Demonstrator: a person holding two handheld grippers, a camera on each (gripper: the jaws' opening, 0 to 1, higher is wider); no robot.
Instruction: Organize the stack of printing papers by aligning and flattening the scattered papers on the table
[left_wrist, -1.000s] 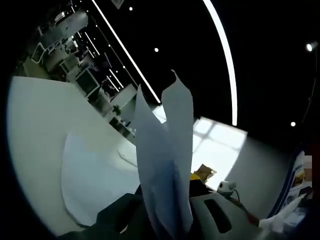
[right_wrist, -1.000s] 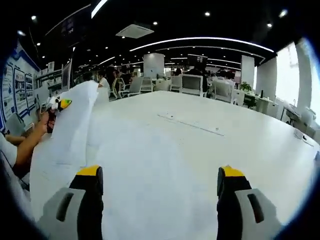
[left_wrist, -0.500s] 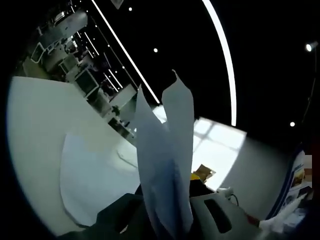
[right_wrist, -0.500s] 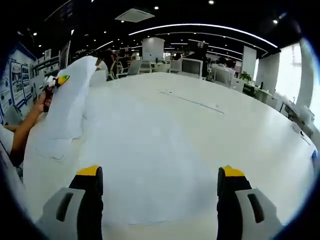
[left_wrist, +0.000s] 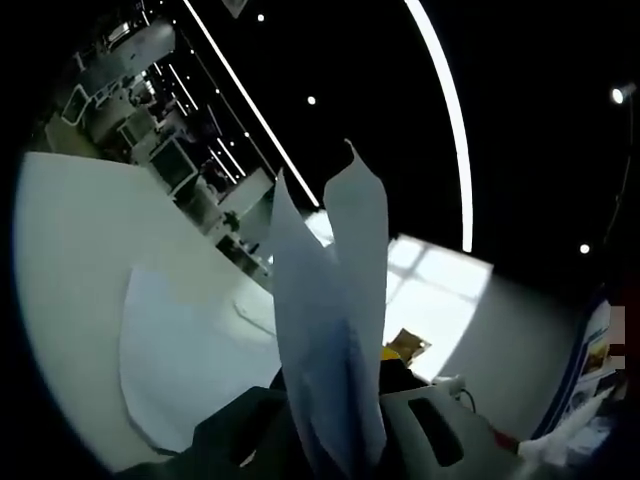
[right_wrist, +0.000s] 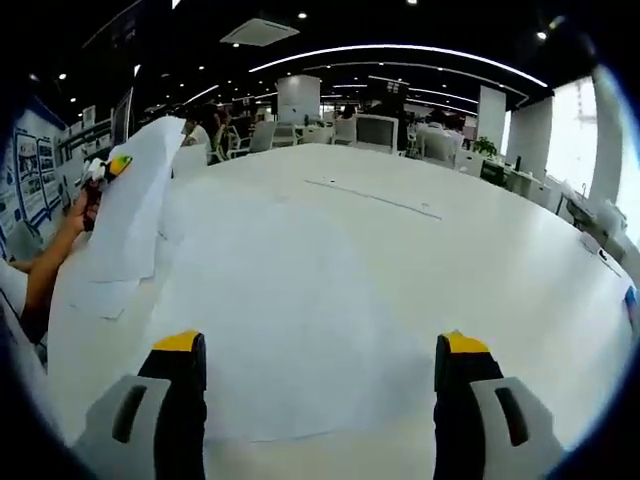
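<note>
Paper sheet (right_wrist: 270, 320) btwn open right tongs (right_wrist: 318, 385)

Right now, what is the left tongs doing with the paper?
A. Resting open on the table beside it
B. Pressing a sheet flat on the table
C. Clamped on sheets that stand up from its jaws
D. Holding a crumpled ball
C: in the left gripper view the left tongs is shut on paper sheets that rise upright from its jaws, above the white table.

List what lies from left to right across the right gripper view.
A person's forearm → the left hand-held gripper clamping the lifted white paper sheets → the flat white paper sheet on the white table → bright windows.
</note>
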